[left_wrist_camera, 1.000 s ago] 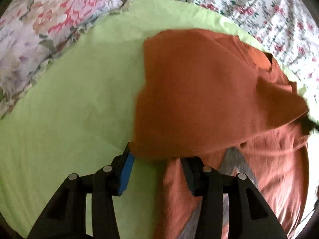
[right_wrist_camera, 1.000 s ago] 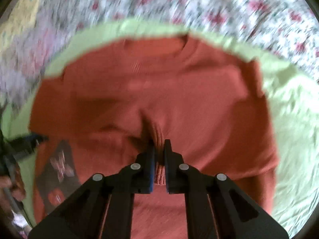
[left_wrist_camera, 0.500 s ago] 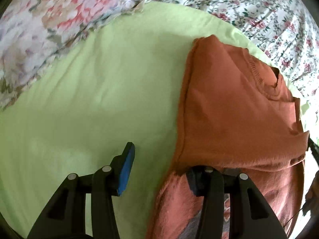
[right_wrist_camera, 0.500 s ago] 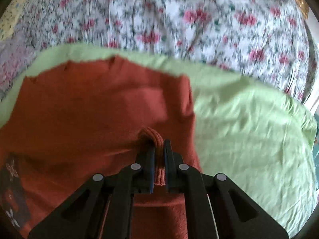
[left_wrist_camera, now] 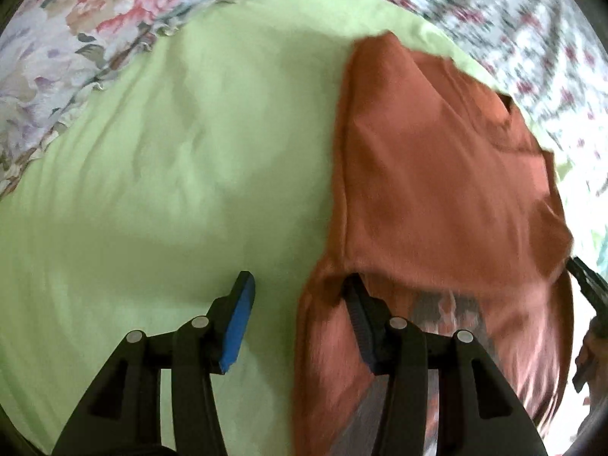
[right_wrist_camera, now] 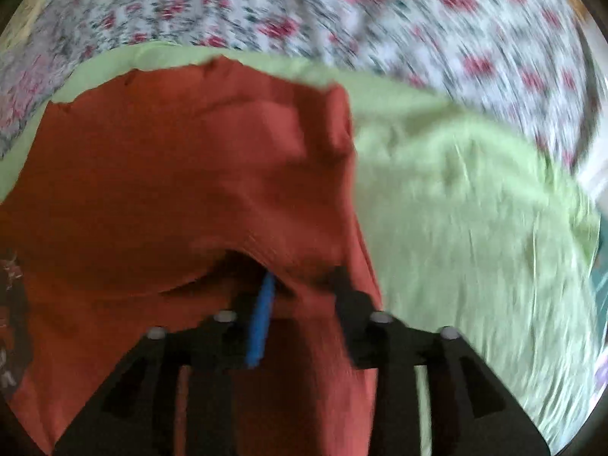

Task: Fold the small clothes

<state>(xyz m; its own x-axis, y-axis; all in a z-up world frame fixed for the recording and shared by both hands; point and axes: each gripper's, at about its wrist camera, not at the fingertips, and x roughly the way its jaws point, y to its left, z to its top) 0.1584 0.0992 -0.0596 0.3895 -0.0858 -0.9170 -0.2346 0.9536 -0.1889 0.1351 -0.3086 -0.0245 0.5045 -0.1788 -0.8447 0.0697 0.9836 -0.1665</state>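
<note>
Item: rust-orange knit sweater (left_wrist_camera: 437, 174), lying on a pale green sheet (left_wrist_camera: 171, 159) over a floral bedspread (right_wrist_camera: 380, 19); one fold apparently laid over, printed front partly showing, further folds and smoothing likely left. Left gripper (left_wrist_camera: 300, 288) open, one finger touching the folded edge; right gripper (right_wrist_camera: 304, 285) open, both fingers tucked under a raised flap.

Green sheet (left_wrist_camera: 159, 174) spread flat, lightly creased, more rumpled toward right side (right_wrist_camera: 475, 205). Floral bedspread (right_wrist_camera: 380, 15) beyond it, white with small red flowers, blurred. Second floral fabric (left_wrist_camera: 76, 38), larger pink and lilac blooms, frilled edge, overlapping sheet's far left corner.
</note>
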